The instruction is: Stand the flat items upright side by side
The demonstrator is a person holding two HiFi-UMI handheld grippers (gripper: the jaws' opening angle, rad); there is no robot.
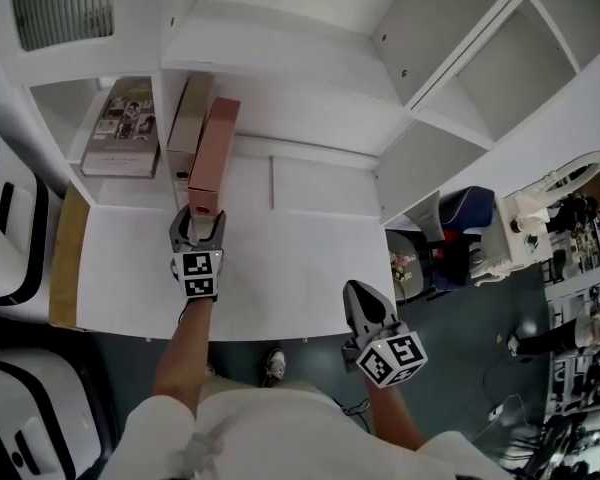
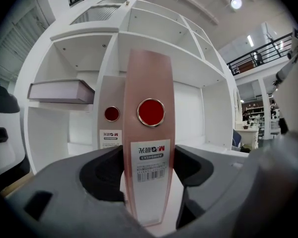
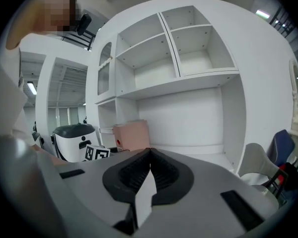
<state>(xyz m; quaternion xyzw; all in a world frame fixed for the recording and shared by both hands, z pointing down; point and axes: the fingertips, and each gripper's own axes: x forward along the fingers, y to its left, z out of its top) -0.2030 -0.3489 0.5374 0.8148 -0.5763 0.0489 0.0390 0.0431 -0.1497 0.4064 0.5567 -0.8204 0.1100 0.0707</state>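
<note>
A pink file box (image 1: 213,153) stands upright on the white shelf deck (image 1: 310,193), spine toward me, with a red ring hole and a white label. My left gripper (image 1: 200,220) is shut on its spine (image 2: 149,133), one pad on each side. A second, tan file box (image 1: 188,118) stands upright right beside it on its left, its spine (image 2: 111,119) just behind in the left gripper view. A thick book (image 1: 123,128) lies flat in the left compartment. My right gripper (image 1: 360,293) hangs at the table's front right corner, shut and empty (image 3: 149,155).
White shelving (image 1: 450,58) rises behind and to the right of the table (image 1: 280,288). A wooden strip (image 1: 65,258) borders the table's left edge, with white machines (image 1: 10,228) beyond it. A blue chair (image 1: 470,213) and clutter stand on the floor at right.
</note>
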